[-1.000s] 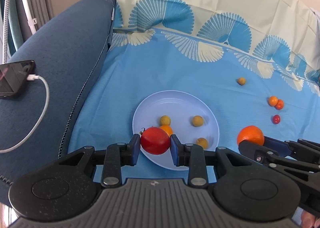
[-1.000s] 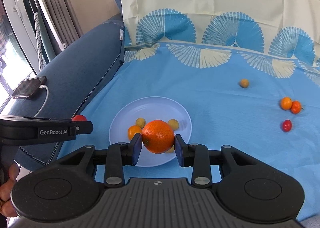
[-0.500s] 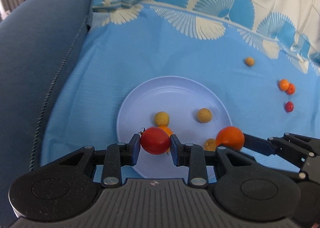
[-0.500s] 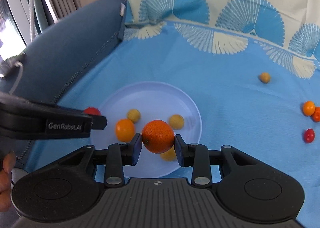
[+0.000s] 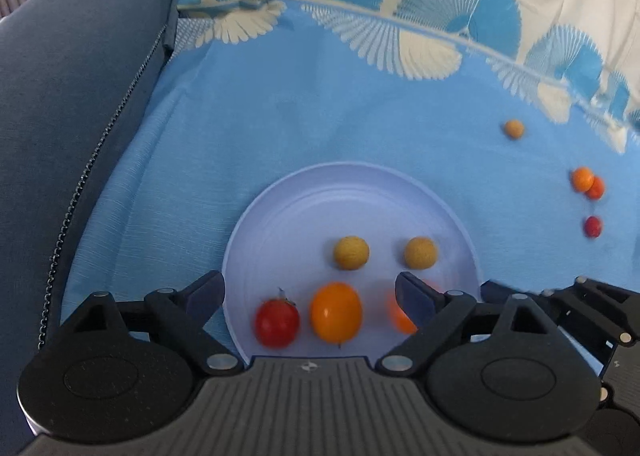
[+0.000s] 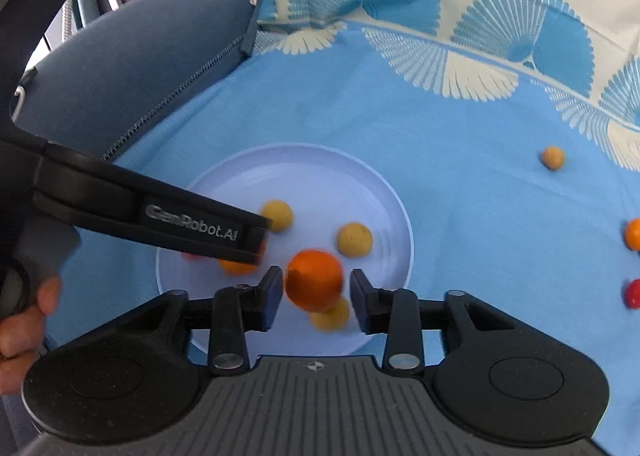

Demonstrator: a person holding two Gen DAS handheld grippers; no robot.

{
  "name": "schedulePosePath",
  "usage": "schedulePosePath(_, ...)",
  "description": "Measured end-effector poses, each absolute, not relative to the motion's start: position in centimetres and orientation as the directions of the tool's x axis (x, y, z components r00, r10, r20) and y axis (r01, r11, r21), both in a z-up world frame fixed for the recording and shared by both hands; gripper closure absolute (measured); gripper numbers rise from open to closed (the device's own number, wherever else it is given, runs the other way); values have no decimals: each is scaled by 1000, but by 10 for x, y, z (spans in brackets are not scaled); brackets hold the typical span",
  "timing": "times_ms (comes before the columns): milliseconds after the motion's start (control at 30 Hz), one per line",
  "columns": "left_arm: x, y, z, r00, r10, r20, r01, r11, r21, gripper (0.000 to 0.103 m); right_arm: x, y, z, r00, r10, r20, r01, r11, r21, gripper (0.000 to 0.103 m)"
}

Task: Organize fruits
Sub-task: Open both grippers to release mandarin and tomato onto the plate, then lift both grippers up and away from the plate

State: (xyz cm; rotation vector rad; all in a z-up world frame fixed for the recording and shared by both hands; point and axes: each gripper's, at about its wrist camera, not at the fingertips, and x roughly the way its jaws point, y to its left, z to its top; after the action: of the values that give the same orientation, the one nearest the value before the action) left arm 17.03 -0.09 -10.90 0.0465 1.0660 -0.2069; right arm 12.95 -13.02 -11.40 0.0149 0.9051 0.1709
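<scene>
left gripper (image 5: 310, 292) spread wide over near part of pale blue plate (image 5: 344, 192), jaws just opened, nothing gripped; red tomato (image 5: 277, 322) released, lying on plate between the fingers, near the left one, touching neither. right gripper (image 6: 314, 298) partly parted, jaws just opening; orange (image 6: 315, 280) between pads with slim gaps on both sides, blurred, apparently dropping free above plate (image 6: 304, 154).

also on plate: orange-yellow tomato (image 5: 336, 312) just beside red one, two tan round fruits (image 5: 351, 252), a third partly under the orange. four small fruits well apart on blue cloth (image 5: 320, 104) at right.

risks: orange landing on tan fruit beneath, bouncing or rolling off near rim; red tomato close to the rim, liable to get nudged off by the left finger on withdrawal.

orientation: red tomato stem end pointing up and away; orange-yellow tomato long axis roughly away from camera; orange near-round, no clear axis.
</scene>
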Motion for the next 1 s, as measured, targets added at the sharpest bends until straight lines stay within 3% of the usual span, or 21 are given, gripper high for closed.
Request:
schedulePosePath(100,159,6,-97,480,-142,-866,173,983,-65,8,119,-131,-101,636,138,-759,-145,988,57,36)
schedulePosePath(400,91,25,-64,488,-95,-867,96,994,-55,8,60,-141,-61,642,149,-752,-93,989,116,17)
schedulePosePath(1000,-14,26,-4,612,-126,-781,111,991,-74,8,-55,-134,-4,742,70,-667,-20,996,83,8)
